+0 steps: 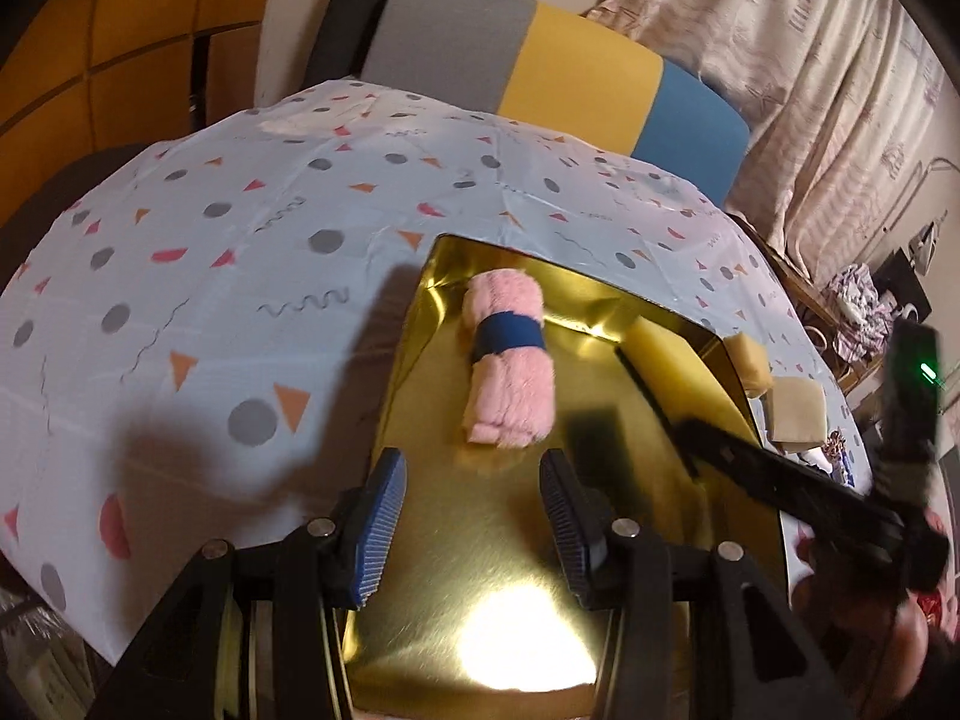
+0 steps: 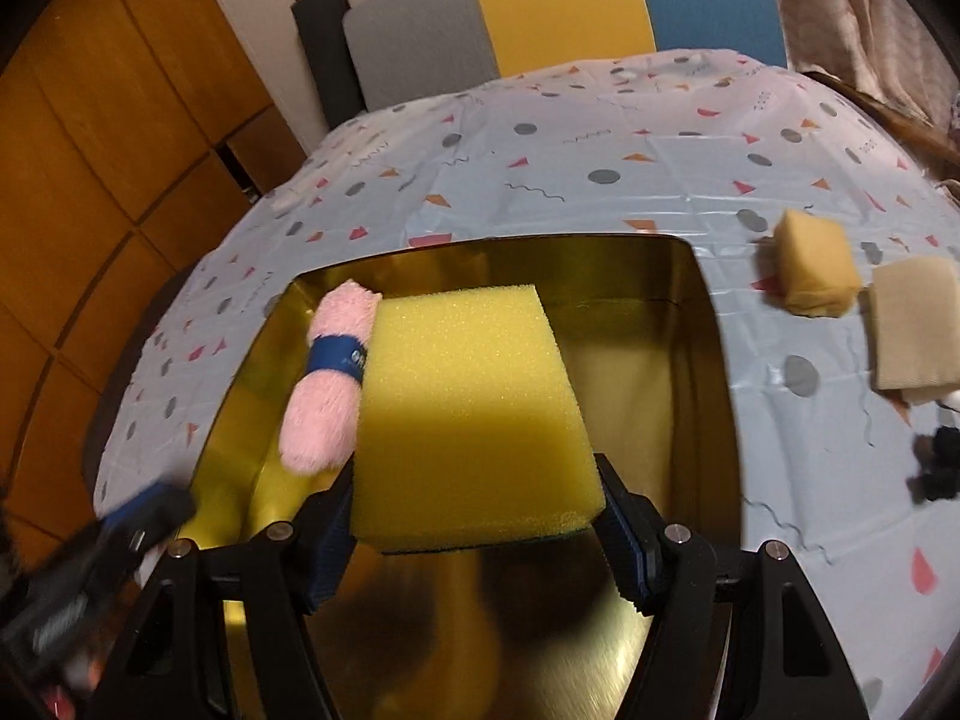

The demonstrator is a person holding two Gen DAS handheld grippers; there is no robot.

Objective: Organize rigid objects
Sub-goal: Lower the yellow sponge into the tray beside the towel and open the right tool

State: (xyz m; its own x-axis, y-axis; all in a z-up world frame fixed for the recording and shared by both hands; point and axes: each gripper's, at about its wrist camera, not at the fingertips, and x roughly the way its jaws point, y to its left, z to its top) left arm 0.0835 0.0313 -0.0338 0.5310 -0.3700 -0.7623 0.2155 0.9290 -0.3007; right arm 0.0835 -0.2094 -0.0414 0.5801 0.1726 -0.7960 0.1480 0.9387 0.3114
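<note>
A gold tin tray [image 1: 498, 546] [image 2: 708, 396] lies on the patterned tablecloth. A pink rolled towel with a blue band [image 1: 509, 360] [image 2: 330, 384] lies inside the tray at its left side. My left gripper [image 1: 474, 516] is open and empty, just short of the towel over the tray. My right gripper [image 2: 474, 516] is shut on a yellow sponge [image 2: 468, 414] and holds it over the tray, next to the towel. The sponge also shows in the left wrist view [image 1: 666, 342].
An orange-yellow sponge block [image 2: 816, 270] [image 1: 750, 360] and a beige cloth pad [image 2: 918, 324] [image 1: 798, 408] lie on the tablecloth [image 2: 600, 180] right of the tray. A small dark object [image 2: 942, 462] lies at the right edge. A striped chair back [image 1: 540, 60] stands behind the table.
</note>
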